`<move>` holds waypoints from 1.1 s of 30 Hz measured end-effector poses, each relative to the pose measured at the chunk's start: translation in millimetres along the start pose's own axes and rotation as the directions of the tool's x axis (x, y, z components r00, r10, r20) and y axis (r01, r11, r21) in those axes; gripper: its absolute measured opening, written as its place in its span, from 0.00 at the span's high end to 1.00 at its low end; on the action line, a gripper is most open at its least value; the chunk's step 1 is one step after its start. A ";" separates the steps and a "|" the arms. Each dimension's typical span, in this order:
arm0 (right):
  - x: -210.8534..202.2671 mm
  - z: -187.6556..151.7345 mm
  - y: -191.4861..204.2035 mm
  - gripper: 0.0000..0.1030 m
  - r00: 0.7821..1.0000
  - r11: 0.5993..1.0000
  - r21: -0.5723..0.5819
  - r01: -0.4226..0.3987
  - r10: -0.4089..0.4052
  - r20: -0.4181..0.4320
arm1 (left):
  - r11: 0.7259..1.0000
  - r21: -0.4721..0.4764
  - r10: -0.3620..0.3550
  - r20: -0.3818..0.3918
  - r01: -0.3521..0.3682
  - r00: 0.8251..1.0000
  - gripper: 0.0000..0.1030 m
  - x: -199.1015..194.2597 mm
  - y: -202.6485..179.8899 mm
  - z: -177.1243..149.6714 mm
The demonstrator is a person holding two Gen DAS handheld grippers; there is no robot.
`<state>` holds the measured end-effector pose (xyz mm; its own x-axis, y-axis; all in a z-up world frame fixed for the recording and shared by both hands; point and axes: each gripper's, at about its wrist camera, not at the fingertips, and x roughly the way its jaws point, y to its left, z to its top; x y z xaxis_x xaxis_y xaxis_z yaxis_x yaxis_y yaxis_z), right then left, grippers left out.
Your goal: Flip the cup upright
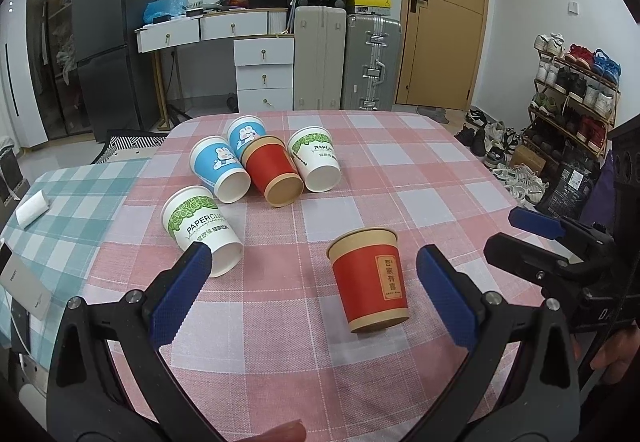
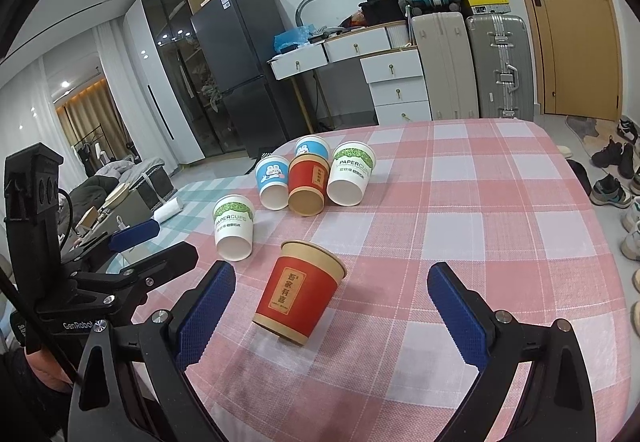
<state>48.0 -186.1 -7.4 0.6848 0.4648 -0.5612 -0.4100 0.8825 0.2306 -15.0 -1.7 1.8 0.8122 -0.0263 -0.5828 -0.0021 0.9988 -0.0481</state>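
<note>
A red paper cup point(image 1: 370, 280) with a gold label stands upright on the pink checked tablecloth point(image 1: 400, 170), its mouth facing up. It also shows in the right wrist view point(image 2: 300, 292). My left gripper point(image 1: 314, 292) is open and empty, and the cup sits between its blue fingers, nearer the right one. My right gripper point(image 2: 332, 316) is open and empty, with the cup between its fingers, nearer the left one. Several other cups lie on their sides farther back: a white-green one point(image 1: 202, 226), two blue ones point(image 1: 220, 168), a red one point(image 1: 274, 172) and another white-green one point(image 1: 316, 158).
A teal checked cloth point(image 1: 60, 210) covers the table's left part, with a white roll point(image 1: 32, 208) on it. Suitcases point(image 1: 372, 62), a drawer unit point(image 1: 264, 74) and a fridge point(image 1: 108, 38) stand behind the table. A shoe rack point(image 1: 572, 90) is at the right.
</note>
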 end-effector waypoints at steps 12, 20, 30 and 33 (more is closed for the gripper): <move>0.1 0.1 -0.5 0.04 1.000 1.000 0.002 0.000 0.000 0.000 | 1.000 0.001 0.006 0.022 -0.006 1.000 0.01 -0.6 0.2 0.7; 0.6 -0.7 -1.6 0.04 1.000 1.000 0.008 -0.002 0.002 -0.003 | 1.000 0.002 0.008 0.021 -0.008 1.000 0.01 -2.8 -1.3 3.3; 0.2 -0.5 -2.2 0.04 1.000 1.000 0.013 -0.003 0.003 -0.003 | 1.000 0.002 0.007 0.019 -0.007 1.000 0.01 -2.8 -1.4 3.6; -0.5 0.1 -3.9 0.04 1.000 1.000 0.019 -0.004 0.004 0.000 | 1.000 0.002 0.007 0.020 -0.007 1.000 0.01 -2.8 -1.7 3.3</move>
<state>49.4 -189.7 -7.9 0.6835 0.4682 -0.5600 -0.4013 0.8819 0.2475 -15.4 -3.2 6.2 0.8239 -0.0181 -0.5664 -0.0072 0.9991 -0.0425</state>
